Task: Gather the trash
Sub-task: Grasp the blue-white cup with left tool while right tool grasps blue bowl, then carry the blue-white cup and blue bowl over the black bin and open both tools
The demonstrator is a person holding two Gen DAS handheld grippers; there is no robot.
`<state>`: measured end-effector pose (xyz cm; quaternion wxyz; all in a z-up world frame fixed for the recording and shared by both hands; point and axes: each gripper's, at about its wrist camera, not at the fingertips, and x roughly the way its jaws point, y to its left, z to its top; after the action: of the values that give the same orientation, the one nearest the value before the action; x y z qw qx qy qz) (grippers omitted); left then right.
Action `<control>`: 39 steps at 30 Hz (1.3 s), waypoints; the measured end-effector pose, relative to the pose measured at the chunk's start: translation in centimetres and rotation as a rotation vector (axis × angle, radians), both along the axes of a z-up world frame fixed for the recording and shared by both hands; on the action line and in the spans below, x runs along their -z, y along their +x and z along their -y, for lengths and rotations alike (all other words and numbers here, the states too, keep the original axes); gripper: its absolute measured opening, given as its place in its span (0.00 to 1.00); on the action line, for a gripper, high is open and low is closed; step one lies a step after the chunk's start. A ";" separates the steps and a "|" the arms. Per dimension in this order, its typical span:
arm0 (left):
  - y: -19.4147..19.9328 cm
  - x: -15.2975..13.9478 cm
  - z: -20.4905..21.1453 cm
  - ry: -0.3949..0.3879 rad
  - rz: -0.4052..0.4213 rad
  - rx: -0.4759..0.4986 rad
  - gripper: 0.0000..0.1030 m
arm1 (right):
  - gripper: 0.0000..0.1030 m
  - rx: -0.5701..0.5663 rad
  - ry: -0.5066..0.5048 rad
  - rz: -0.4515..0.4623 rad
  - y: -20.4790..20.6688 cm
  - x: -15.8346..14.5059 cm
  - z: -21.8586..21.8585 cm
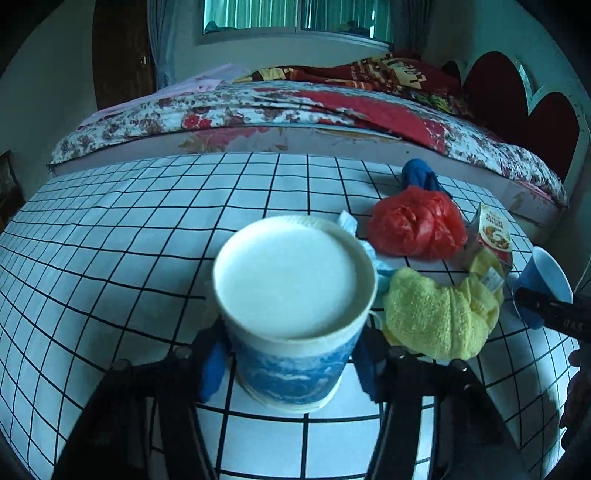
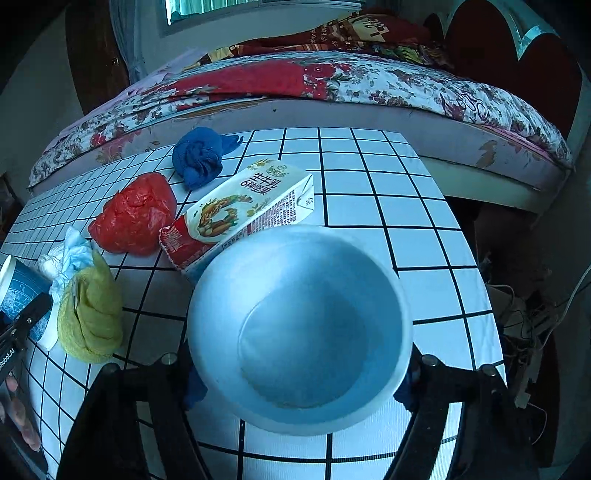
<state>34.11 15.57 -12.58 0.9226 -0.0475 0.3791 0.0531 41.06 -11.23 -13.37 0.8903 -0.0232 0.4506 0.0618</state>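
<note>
Both jaws stand partly closed around the paper cup (image 1: 291, 314) and white bowl (image 2: 299, 325); whether they grip I cannot tell, and squeezing harder could crumple either.

Place: bedroom in a home.
Evidence: bed (image 1: 280, 110) with floral quilt (image 2: 388, 81), red scalloped headboard (image 1: 517, 107), curtained window (image 1: 295, 14).
Foreground: table (image 1: 110, 240) under grid-pattern cloth, beside the bed.

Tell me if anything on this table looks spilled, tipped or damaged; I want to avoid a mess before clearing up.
Nothing looks spilled. The milk carton lies on its side, its near end crumpled, touching the red plastic bag. A crumpled tissue sits wedged against the yellow cloth. The paper cup and the white bowl stand upright, and the bowl looks empty.
</note>
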 end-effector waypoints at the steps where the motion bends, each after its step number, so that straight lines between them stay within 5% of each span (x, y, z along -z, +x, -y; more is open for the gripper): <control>1: -0.3 -0.2 0.1 0.007 0.008 0.004 0.53 | 0.75 -0.005 0.008 0.004 -0.2 -0.1 0.1; 12: -4.4 -3.0 1.9 0.027 0.078 0.044 0.51 | 0.75 -0.033 0.026 0.078 -4.6 -2.7 0.4; 39: -16.1 -8.8 15.3 0.037 0.175 0.316 0.51 | 0.75 0.065 0.085 0.200 -21.7 -9.7 9.4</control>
<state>17.99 0.28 -3.79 0.9496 0.0254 0.2991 -0.0901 19.37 -20.63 -3.68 0.9326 0.0234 0.3568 0.0493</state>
